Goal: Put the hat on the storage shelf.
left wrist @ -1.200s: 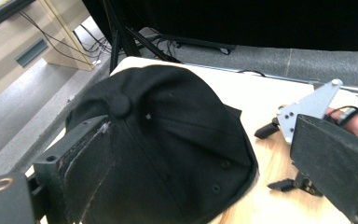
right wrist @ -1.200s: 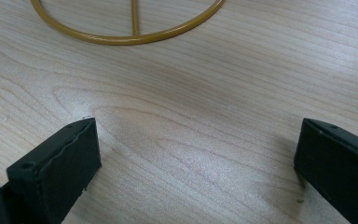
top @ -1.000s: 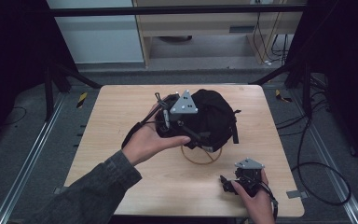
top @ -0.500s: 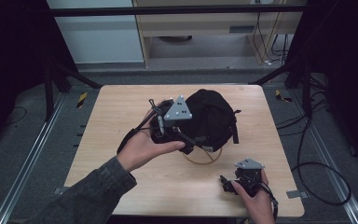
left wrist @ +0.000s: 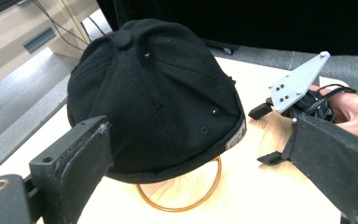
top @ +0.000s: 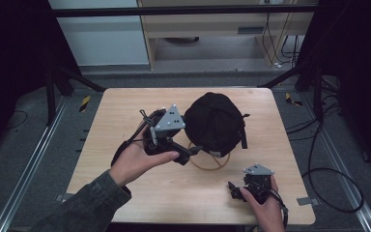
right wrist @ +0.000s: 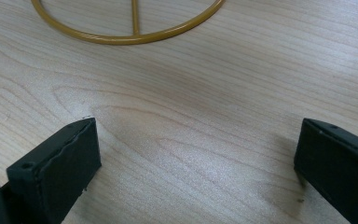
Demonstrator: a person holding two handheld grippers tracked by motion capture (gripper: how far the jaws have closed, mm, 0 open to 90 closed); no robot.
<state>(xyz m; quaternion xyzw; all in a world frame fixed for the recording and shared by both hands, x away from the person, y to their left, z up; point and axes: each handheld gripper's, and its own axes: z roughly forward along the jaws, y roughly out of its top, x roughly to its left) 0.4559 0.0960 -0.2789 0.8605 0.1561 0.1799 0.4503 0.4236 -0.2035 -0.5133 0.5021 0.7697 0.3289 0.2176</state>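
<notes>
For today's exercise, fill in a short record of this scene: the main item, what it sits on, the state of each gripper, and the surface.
Main item: black cap, crown up, button on top
Support: gold wire stand with a ring base, under the cap
Left gripper: jaws open, held beside the cap, apart from it
Right gripper: jaws open, low over bare wood near the table's front edge
Surface: light wooden table

The person's left forearm, in a dark green sleeve, reaches in diagonally from the lower left. Its bare left hand holds the black two-jaw left gripper with jaws spread wide. The right hand rests low at the near right, holding the black right gripper, its jaws also wide apart.
</notes>
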